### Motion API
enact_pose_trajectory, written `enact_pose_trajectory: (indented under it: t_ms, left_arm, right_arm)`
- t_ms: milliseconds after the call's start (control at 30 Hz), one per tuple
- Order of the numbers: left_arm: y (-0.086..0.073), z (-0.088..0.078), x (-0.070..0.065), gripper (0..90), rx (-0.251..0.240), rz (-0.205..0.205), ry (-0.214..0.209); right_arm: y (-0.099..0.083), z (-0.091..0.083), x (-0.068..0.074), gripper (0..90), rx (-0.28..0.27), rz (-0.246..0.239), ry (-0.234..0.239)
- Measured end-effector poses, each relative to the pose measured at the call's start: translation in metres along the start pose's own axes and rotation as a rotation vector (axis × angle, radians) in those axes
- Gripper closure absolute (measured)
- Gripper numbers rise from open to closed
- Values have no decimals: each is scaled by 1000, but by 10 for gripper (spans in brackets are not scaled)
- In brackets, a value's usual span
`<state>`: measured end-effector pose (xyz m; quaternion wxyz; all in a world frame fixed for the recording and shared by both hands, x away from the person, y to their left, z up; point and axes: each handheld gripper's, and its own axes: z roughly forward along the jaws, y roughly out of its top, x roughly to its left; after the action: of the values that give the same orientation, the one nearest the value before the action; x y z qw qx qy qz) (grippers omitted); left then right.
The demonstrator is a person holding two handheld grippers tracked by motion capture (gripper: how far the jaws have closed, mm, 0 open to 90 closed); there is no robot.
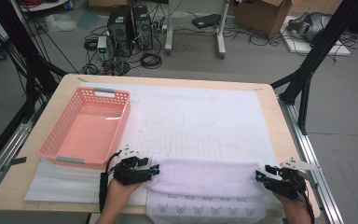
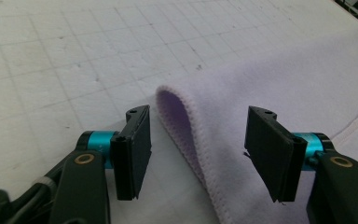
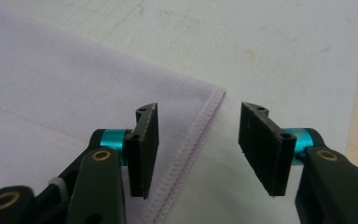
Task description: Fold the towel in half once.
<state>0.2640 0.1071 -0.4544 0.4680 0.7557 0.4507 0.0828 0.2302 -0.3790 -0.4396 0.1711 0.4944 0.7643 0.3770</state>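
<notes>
Lilac cloth, a soft towel [image 1: 205,184], lies folded along the near edge of the table [image 1: 270,100], its long axis running from the person's left to right, with a printed hem hanging towards the person. Both claws sit at its two ends, so each hand is already the nearer one for its own corner.

At the left end, the left claw [image 1: 153,169] points inward along the towel. In the left gripper view the left claw [image 2: 198,151] stands wide open, and the rounded fold of the towel [image 2: 186,126] rises between its jaws without touching either pad; the bare white mat [image 2: 51,60] lies beyond. The fold edge runs roughly in line with the jaws, away from the camera, so closing would pinch it across its thickness.

At the right end, the right claw [image 1: 259,176] also faces inward. In the right gripper view the right claw [image 3: 198,144] is open as well, and the stitched corner of the towel [image 3: 212,100] lies flat on the mat, just ahead of and between the jaws, its seam slanting under the left-hand jaw. Nothing is gripped there.

My judgement: the left corner is better placed for a pinch, while the right claw needs to dip to the flat corner. A pink basket [image 1: 86,126] waits well apart at far left
</notes>
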Motion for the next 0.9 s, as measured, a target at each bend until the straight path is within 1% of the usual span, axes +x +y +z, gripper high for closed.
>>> enact_pose_trajectory:
  t_ms: [67, 100, 133, 167, 200, 233, 333, 367, 400, 433, 467, 500, 533, 567, 633, 700, 733, 767, 833, 867, 900]
  left_arm:
    - [0, 2, -4, 411, 4, 13, -9]
    - [-1, 4, -9, 420, 11, 32, -13]
    - [-1, 5, -12, 423, 16, 53, -4]
    - [-1, 5, -15, 428, 25, 85, 12]
    - [-1, 6, -17, 440, 24, 92, 23]
    - [-1, 6, -18, 466, 22, 93, 35]
    - [-2, 6, -19, 588, 21, 97, 66]
    - [-2, 6, -19, 642, 24, 101, 64]
    - [-2, 6, -19, 695, 33, 107, 48]
    - [-2, 6, -20, 752, 32, 110, 43]
    - [-2, 6, -21, 768, 32, 112, 42]
    - [-3, 6, -21, 792, 35, 113, 33]
    - [-3, 6, -21, 824, 37, 101, 24]
    - [-3, 6, -21, 833, 37, 86, 18]
    - [-3, 6, -17, 846, 37, 29, -8]
    - [-4, 5, -15, 852, 34, 0, -22]
    - [-3, 5, -14, 854, 33, -2, -25]
    - [-3, 4, -13, 854, 20, -3, -22]
    - [2, -3, -9, 855, -19, -15, -35]
    - [5, -6, -8, 856, -41, -22, -44]
    - [9, -10, -7, 857, -58, -17, -46]
  right_arm:
    - [-1, 5, 3, 458, 29, -31, 10]
    - [-1, 8, 5, 447, 49, -42, 10]
    - [-1, 8, 8, 452, 53, -54, -3]
    - [0, 8, 8, 459, 58, -52, -2]
    - [1, 7, 7, 477, 64, -43, -2]
    - [1, 7, 7, 490, 67, -45, -5]
    - [1, 7, 8, 529, 70, -56, -14]
    - [1, 7, 9, 562, 73, -58, -10]
    - [1, 7, 9, 592, 75, -58, -5]
    - [1, 7, 9, 619, 72, -60, 4]
    - [1, 7, 9, 653, 74, -48, 12]
    - [1, 6, 8, 695, 75, -47, 26]
    - [1, 6, 8, 749, 74, -43, 39]
    - [0, 6, 7, 818, 77, -24, 81]
    - [-1, 6, 4, 835, 68, -13, 106]
    - [-2, 6, 0, 846, 63, 18, 138]
    - [-2, 6, -1, 850, 62, 19, 149]
    - [-2, 6, -1, 853, 55, 10, 153]
    - [0, 4, -1, 857, 41, -10, 159]
    - [2, 3, -1, 858, 20, -14, 166]
    - [4, 1, -1, 859, 3, -15, 172]
